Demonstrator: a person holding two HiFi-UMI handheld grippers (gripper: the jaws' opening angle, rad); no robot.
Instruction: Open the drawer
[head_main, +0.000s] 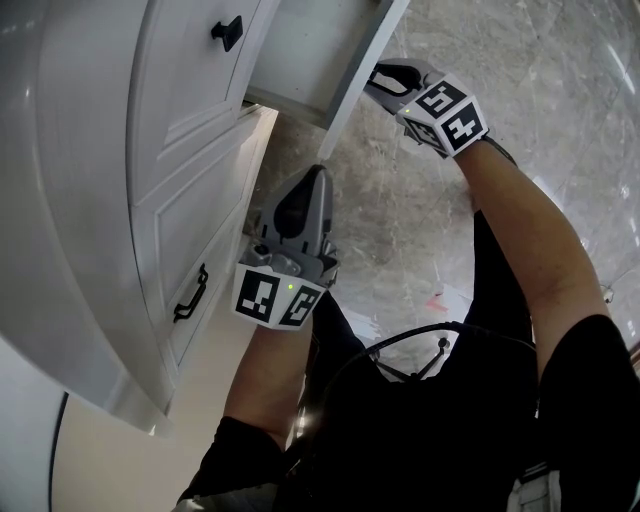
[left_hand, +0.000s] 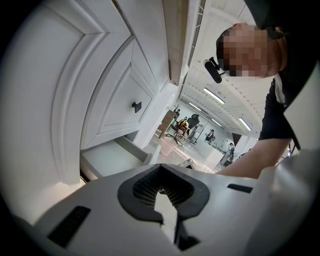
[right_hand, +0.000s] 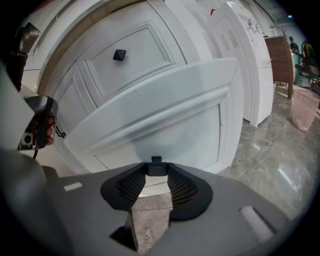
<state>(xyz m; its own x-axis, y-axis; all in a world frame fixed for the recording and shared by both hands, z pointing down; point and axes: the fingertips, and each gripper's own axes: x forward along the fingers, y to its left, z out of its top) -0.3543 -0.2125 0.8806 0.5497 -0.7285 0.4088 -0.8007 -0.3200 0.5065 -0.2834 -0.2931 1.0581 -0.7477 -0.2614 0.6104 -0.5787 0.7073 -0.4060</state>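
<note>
A white drawer (head_main: 318, 50) stands pulled out from the white cabinet (head_main: 90, 150) at the top of the head view. My right gripper (head_main: 378, 78) reaches in from the right to the drawer's front panel (right_hand: 165, 100). In the right gripper view, its pads close around the small black knob (right_hand: 156, 161) on that panel. My left gripper (head_main: 320, 175) hangs below the drawer, pointing up, its fingers together with nothing in them. From the left gripper view (left_hand: 161, 172), the drawer's underside and side (left_hand: 107, 160) show just beyond the tips.
The cabinet door above carries a black square knob (head_main: 227, 32). A lower drawer front has a black bar handle (head_main: 190, 295). Grey marble floor (head_main: 400, 220) spreads to the right. The person's dark-clothed body (head_main: 420, 420) fills the bottom of the head view.
</note>
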